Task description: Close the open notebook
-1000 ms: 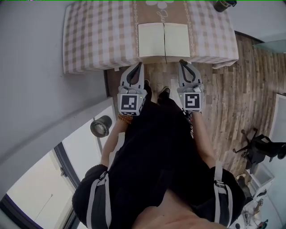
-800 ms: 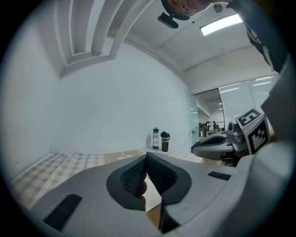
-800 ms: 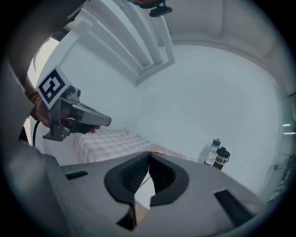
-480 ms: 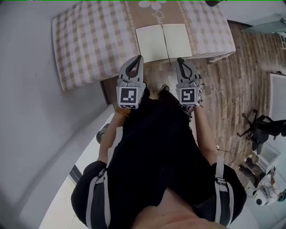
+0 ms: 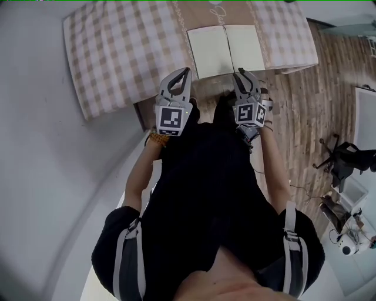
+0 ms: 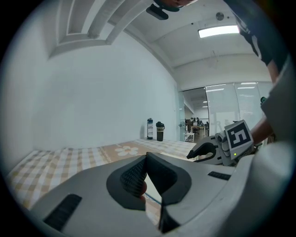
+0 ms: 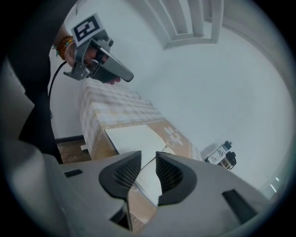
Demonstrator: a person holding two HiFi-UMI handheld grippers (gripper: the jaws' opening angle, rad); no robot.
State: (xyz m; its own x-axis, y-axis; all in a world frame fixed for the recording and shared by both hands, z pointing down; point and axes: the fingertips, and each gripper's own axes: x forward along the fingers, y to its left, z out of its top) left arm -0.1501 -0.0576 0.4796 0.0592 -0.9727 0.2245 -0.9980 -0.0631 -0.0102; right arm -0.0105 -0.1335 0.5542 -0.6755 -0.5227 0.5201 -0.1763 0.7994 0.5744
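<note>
Open notebook [image 5: 226,50] on checked tabletop [image 5: 117,53], left tongs [image 5: 187,70] closed and empty, right tongs [image 5: 239,74] just opening on nothing, dark flask [image 6: 159,131] clear only from gripper views.

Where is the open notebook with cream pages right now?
In the head view, the open cream-paged notebook lies flat at top centre, on the near edge of the checked tablecloth, just beyond the left gripper and right gripper.

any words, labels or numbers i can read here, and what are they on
Nothing reads clearly.
Table runner: a cursive word, cut off at the picture's top edge, unreadable.
Two bottles: label print too small and blurred to read.
Open notebook: pages blank.
</note>
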